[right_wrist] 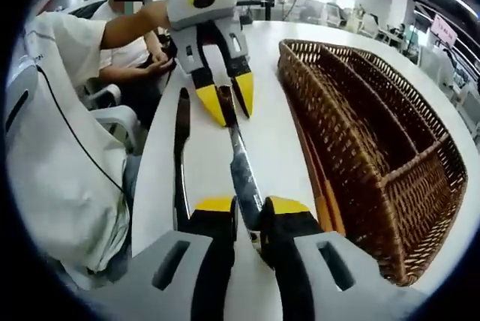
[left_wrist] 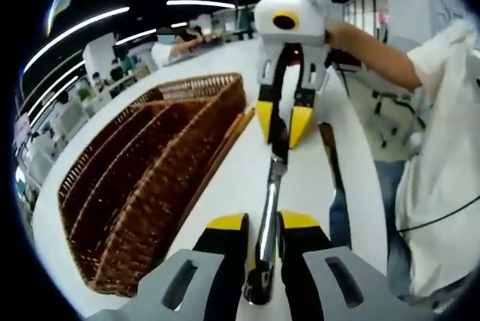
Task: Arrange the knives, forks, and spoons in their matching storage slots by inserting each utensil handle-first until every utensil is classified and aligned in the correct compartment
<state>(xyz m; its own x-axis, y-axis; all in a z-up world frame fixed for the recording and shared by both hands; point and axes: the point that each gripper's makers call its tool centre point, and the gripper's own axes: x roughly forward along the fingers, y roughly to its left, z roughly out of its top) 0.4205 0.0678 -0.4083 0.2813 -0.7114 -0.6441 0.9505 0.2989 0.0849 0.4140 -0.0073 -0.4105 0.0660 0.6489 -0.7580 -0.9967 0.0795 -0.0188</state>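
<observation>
A table knife [left_wrist: 271, 186] hangs over the white table, held at both ends. In the left gripper view my left gripper [left_wrist: 262, 221] is shut on its near metal end, and my right gripper [left_wrist: 282, 122] comes in from the top, shut on the dark far end. In the right gripper view the blade [right_wrist: 241, 171] runs up from my right gripper [right_wrist: 251, 205] to my left gripper [right_wrist: 229, 100]. The brown wicker organiser [left_wrist: 217, 79] with long compartments lies beside the knife, to its left, and to the right in the right gripper view [right_wrist: 296, 73].
A dark-handled utensil [left_wrist: 330, 156] [right_wrist: 181, 148] lies on the table near its edge. Thin orange sticks [left_wrist: 234, 132] [right_wrist: 324, 202] lie along the organiser's side. A white-sleeved person [right_wrist: 67, 148] stands at the table edge, and others sit behind.
</observation>
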